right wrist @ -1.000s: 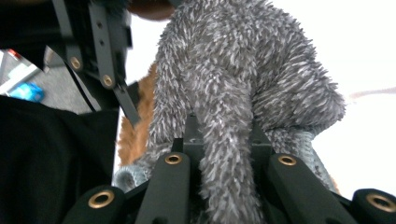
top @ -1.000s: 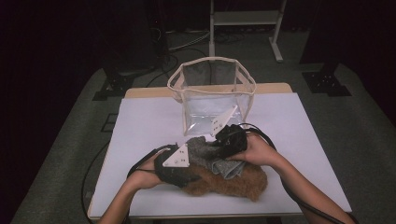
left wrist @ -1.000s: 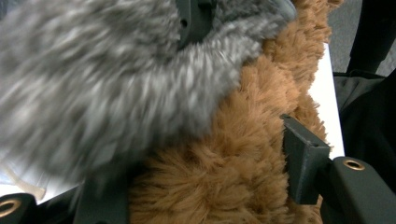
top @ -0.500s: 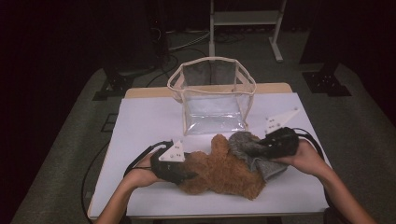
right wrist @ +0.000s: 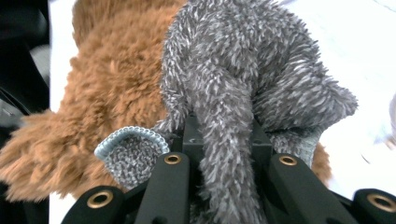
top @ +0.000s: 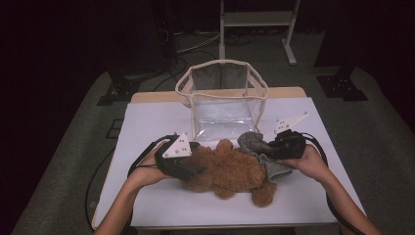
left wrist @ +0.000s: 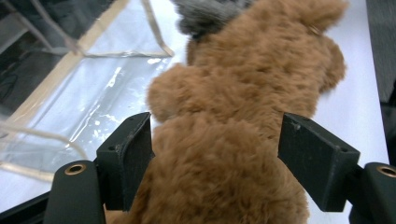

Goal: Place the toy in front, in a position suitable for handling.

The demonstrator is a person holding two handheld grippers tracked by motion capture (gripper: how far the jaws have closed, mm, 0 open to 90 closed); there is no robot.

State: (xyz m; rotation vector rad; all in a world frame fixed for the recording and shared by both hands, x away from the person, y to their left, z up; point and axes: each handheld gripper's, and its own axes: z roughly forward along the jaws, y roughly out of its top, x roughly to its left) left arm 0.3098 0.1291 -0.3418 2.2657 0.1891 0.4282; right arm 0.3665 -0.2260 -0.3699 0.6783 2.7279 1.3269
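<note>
A brown teddy bear (top: 230, 169) lies on its side on the white table (top: 147, 127). My left gripper (top: 195, 169) is at its left end. In the left gripper view the jaws straddle the bear's body (left wrist: 243, 116); they have just been opening, and the right pad (left wrist: 317, 158) stands off the fur, so the gripper (left wrist: 217, 135) is open. My right gripper (top: 266, 147) is shut on a grey fuzzy garment (top: 254, 142) at the bear's right end. The garment (right wrist: 243, 70) bunches up from between the jaws of that gripper (right wrist: 224, 135), in front of the bear (right wrist: 107, 84).
A clear plastic bag (top: 222, 98) with beige trim stands open just behind the bear. Its transparent wall (left wrist: 70, 93) is close to the left jaw. Cables trail from both grippers across the table. A white stand (top: 254, 19) is on the floor beyond.
My right gripper has moved to the right with the grey garment, drawing it off the bear's middle and baring the fur. The left gripper has stayed at the bear's left end.
</note>
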